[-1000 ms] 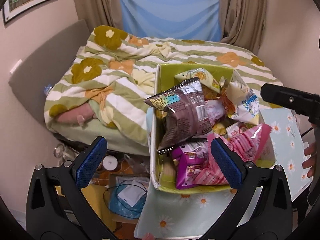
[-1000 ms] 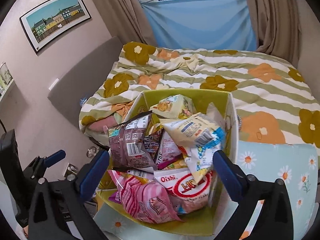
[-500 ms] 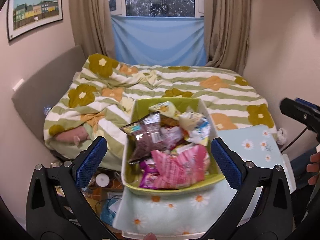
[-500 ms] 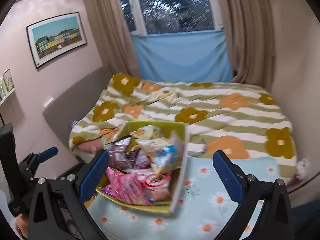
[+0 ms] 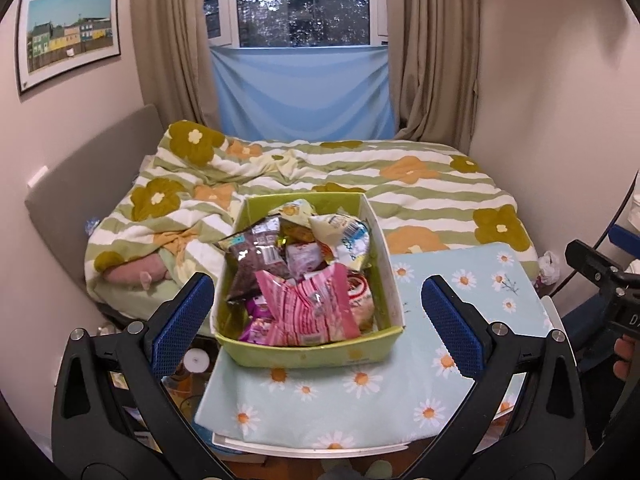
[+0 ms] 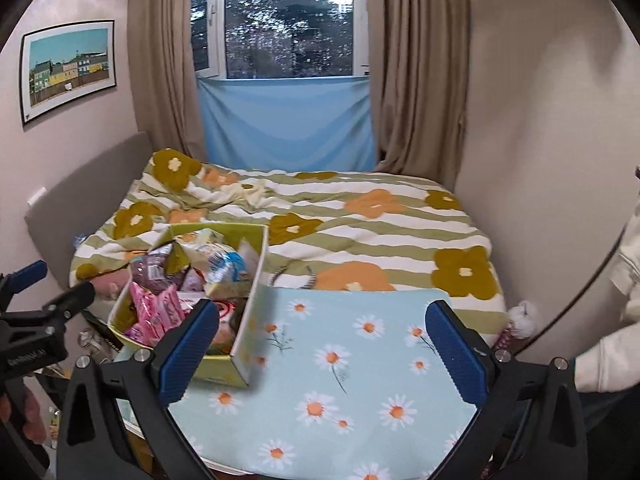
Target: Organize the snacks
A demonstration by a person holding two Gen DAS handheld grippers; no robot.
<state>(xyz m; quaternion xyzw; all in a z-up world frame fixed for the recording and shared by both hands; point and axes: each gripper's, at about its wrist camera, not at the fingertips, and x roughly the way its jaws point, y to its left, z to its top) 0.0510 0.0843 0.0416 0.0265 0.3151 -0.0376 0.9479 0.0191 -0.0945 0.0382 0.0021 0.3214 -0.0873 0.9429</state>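
Note:
A green cardboard box (image 5: pixel 308 354) full of snack packets stands on the left part of a small table with a daisy cloth (image 5: pixel 360 400). On top lie a pink striped packet (image 5: pixel 308 312), a brown packet (image 5: pixel 256 264) and a white and blue packet (image 5: pixel 344 236). My left gripper (image 5: pixel 318 328) is open and empty, held back above the box's near side. My right gripper (image 6: pixel 324 344) is open and empty, above the bare cloth (image 6: pixel 340 360) to the right of the box (image 6: pixel 252 320).
A bed with a green striped flower quilt (image 5: pixel 320 176) lies behind the table. Curtains and a window (image 5: pixel 304 4) are at the back. A wall (image 6: pixel 540 160) is close on the right. Clutter lies on the floor (image 5: pixel 192 360) left of the table.
Both grippers have pulled back and up from the box. The box now looks smaller and farther. The right gripper has shifted right, over the cloth.

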